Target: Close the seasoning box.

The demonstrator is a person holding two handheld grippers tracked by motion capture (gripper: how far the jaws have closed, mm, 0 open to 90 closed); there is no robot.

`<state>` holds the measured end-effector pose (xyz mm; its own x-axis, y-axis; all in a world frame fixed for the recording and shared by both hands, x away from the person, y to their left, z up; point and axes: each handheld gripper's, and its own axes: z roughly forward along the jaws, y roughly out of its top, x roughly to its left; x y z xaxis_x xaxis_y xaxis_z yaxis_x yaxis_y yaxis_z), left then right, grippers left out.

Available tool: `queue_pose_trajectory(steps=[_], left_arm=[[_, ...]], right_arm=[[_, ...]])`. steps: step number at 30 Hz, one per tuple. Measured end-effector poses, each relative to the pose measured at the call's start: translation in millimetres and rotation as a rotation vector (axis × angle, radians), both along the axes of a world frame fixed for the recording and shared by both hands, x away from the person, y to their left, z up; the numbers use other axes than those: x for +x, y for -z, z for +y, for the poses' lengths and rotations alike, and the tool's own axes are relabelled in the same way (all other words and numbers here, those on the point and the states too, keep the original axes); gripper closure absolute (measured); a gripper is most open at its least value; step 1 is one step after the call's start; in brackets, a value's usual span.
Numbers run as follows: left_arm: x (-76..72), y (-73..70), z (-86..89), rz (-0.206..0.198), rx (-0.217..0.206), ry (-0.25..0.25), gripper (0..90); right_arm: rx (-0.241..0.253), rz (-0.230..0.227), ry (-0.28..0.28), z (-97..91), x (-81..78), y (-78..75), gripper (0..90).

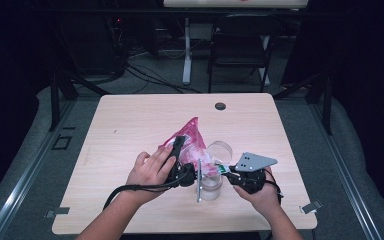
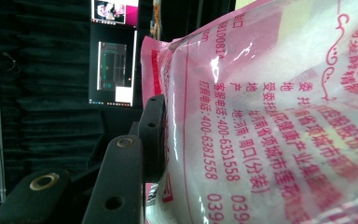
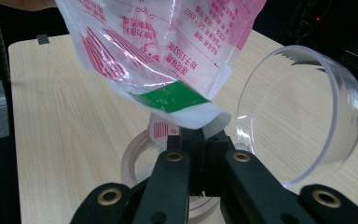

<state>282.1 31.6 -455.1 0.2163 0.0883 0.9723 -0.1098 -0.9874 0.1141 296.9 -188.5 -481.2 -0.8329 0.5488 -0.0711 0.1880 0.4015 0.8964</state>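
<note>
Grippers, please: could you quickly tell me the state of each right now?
Left gripper: closed on the pink bag.
Right gripper: shut on the bag's bottom corner.

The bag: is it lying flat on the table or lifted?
Lifted: the bag hangs tilted above the table, gripped by both claws.

Pink-and-clear plastic bag (image 2: 270,121) printed in pink Chinese characters, phone number "400-6351558" and "0394-6381558" partly cut off, "河南" in an address line, digits "3667" among small characters on its other face
</note>
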Motion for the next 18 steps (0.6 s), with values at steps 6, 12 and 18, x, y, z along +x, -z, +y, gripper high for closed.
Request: queue_pose_trajectory(steps=[6,12,18], left_arm=[[-0.2,0.3,-0.2,0.000,0.000,0.000,64.2],[-0.3,0.4,-0.4,-0.004,0.000,0.001,64.2],[-0.4,0.2,-0.6,-0.005,-0.001,0.002,64.2]], right_arm=[[-0.002,0.003,0.000,-0.1,0.0,0.5,90.0],[-0.001,0.004,-0.001,-0.3,0.4,0.8,90.0],[-0.001,0.003,0.000,-0.4,0.6,1.1,90.0]])
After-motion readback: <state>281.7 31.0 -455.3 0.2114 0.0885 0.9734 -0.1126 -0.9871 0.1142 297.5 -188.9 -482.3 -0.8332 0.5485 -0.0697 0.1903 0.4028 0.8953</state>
